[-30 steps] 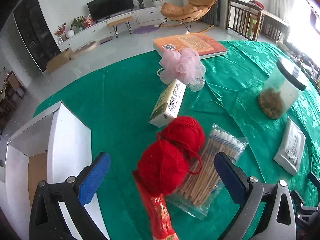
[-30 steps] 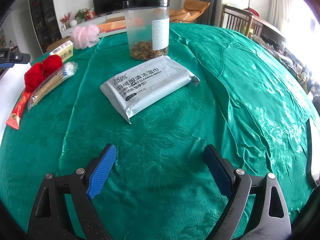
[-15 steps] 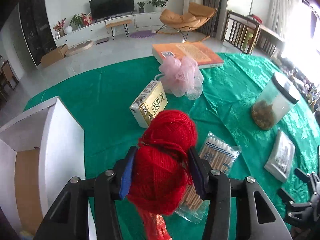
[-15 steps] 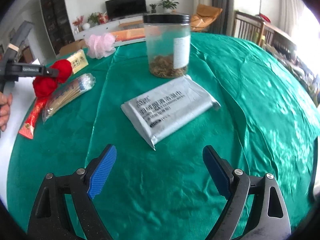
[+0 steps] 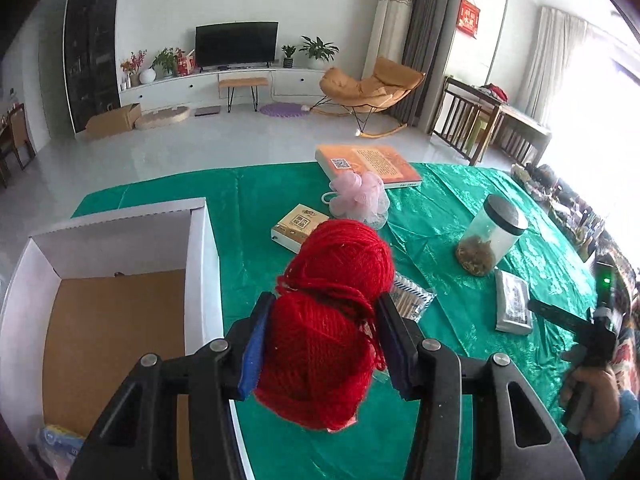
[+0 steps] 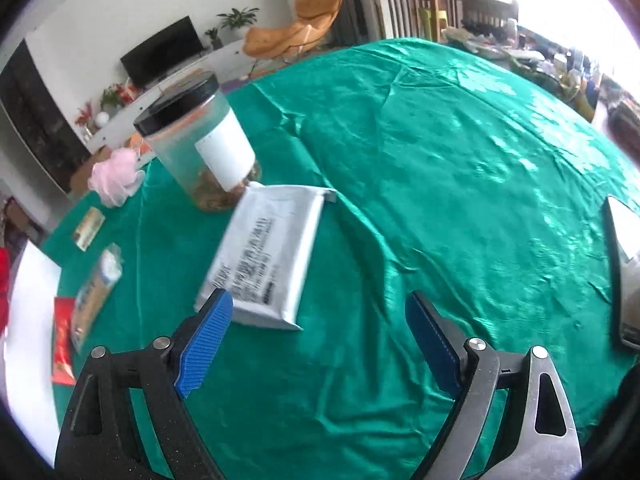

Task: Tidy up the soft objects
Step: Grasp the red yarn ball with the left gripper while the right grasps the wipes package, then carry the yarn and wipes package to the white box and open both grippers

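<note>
Nearest left wrist camera: left gripper [image 5: 322, 346] clamped on two joined red yarn balls [image 5: 332, 328], lifted above tabletop [image 5: 248, 240] beside one white open box [image 5: 200, 264]. Right gripper [image 6: 318, 342] apart, empty, over green cloth. Beyond: one silver wipes pack [image 6: 266, 256], one swab packet [image 5: 412, 300], one lidded jar [image 5: 490, 236], one pink mesh puff [image 5: 362, 196], one book [image 5: 368, 164].
</note>
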Tool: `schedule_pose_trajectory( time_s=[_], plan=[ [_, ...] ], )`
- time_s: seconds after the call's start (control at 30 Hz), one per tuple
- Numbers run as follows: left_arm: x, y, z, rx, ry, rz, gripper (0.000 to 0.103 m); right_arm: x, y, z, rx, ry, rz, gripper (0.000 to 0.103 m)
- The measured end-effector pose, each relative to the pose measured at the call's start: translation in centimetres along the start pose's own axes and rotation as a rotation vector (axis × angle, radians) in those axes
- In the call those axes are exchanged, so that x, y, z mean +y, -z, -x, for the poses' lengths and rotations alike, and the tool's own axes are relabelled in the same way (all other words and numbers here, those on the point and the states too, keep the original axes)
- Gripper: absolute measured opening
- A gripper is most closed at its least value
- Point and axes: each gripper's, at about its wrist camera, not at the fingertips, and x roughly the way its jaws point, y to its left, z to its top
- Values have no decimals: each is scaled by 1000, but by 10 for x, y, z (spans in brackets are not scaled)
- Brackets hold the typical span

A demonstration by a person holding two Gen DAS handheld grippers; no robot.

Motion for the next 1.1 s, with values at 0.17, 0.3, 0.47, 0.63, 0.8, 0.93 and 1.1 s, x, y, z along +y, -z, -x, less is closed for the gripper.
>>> schedule_pose_trajectory(
  time_s=[0.17, 0.3, 0.47, 0.63, 0.8, 0.93, 1.1],
  plan=[
    [10, 6, 27, -11, -1, 29, 50, 42, -16, -58, 109, 134, 84, 91],
    [30, 11, 52, -43, -46, 35, 50, 21, -28, -56, 101, 155, 128, 69],
    [62, 25, 81, -71, -94, 95, 50, -24, -74, -29, 16, 119, 67, 67],
    [98, 55, 110, -63, -166, 172, 50, 27, -88, 42, -100, 0, 198, 67],
    [142, 103, 136, -8, -280, 274, 51, 170, -22, 94, -70, -316, 402, 67],
    [164, 135, 159, 7, -424, 302, 65, 289, 55, 130, 23, -589, 548, 67],
    [185, 162, 190, -56, -544, 391, 103, 384, 142, 139, 219, -851, 644, 79]
  ],
)
